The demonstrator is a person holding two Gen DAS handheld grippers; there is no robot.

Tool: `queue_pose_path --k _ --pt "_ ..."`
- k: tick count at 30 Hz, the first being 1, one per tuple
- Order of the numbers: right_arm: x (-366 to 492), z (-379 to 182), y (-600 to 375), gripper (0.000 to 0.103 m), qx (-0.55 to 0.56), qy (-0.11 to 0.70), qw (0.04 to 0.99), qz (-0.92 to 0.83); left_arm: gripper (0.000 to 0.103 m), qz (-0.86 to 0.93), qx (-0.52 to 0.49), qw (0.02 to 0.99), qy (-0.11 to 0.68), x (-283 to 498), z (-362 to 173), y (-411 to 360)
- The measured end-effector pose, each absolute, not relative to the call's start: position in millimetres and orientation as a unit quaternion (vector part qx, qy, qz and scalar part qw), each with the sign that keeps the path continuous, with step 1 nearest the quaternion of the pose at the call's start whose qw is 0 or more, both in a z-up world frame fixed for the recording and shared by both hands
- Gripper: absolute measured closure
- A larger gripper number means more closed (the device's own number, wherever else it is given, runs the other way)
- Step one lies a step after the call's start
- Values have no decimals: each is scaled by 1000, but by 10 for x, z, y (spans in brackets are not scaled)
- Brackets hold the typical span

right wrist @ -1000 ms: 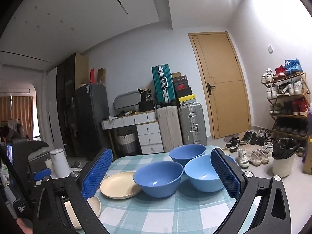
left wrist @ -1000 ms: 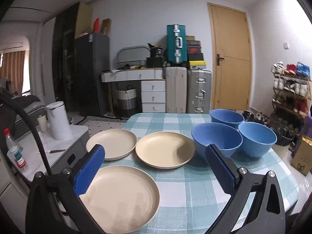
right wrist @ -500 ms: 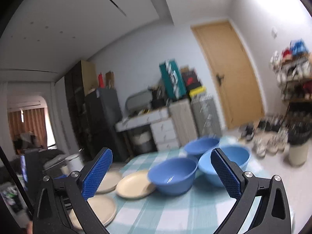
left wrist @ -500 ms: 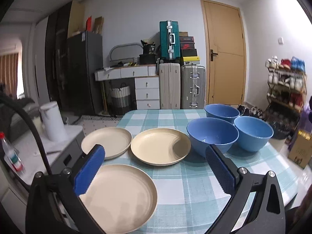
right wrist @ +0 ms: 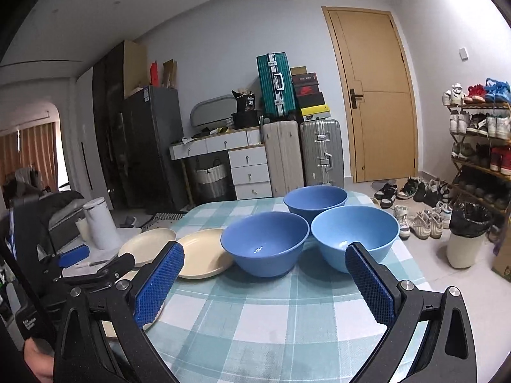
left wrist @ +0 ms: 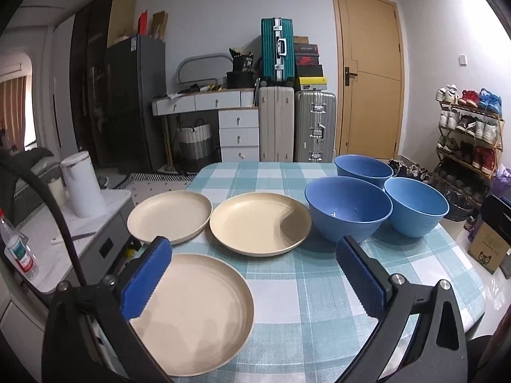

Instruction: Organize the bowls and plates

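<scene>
Since the earlier frames both cameras have shifted: the left wrist view has drawn slightly nearer the plates, and the right wrist view, tilted and blurred half a second ago, is level and sharp again with the bowls at centre.

Left wrist view: the left gripper (left wrist: 255,274) hovers above the table (left wrist: 319,303), fingers spread wide, nothing between them. The near plate (left wrist: 194,312) lies flat at the table's near left corner; the left finger's blue pad (left wrist: 143,279) overlaps its left rim in the picture, though contact cannot be judged. The middle plate (left wrist: 260,221) lies beyond the gap between the fingers, and the far-left plate (left wrist: 169,215) sits just beside it near the table's left edge. Right of the plates stand three blue bowls, upright and close together: the near bowl (left wrist: 348,210) just beyond the right finger's tip, the right bowl (left wrist: 415,207) beside it, the far bowl (left wrist: 364,169) behind both.

Right wrist view: the right gripper (right wrist: 265,271) is likewise held wide apart and empty. The near bowl (right wrist: 265,242) and right bowl (right wrist: 354,236) stand side by side just beyond the fingertips, between the two pads; whether their rims touch cannot be told. The far bowl (right wrist: 314,199) stands behind them. The middle plate (right wrist: 204,253) lies left of the near bowl, close to the left pad's tip. The left gripper (right wrist: 76,255) shows at the lower left edge, a hand (right wrist: 35,364) below it.
</scene>
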State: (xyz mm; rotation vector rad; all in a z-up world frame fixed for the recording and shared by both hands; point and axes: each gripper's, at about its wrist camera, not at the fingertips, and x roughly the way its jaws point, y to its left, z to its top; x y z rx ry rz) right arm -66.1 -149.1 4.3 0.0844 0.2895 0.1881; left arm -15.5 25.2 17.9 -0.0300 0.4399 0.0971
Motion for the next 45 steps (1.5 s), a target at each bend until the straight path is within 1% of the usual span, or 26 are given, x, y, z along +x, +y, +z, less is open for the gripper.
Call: queue_pose_path --k 29,33,38,42,45 --pt "-612 -31 -1473 0 39 162 981 97 0 63 -19 972 225 -147 189 333" --pt "-593 -39 -1481 0 41 166 980 98 0 81 -38 973 210 -215 306 513" --pt "-612 -14 -1475 0 35 157 980 114 0 120 -38 973 193 -318 475 819" --pt "-735 121 -1396 0 30 100 985 137 0 132 -37 968 208 -274 624 1189" --pt "-646 338 -1153 0 5 99 978 183 0 137 -67 962 225 -157 700 1564"
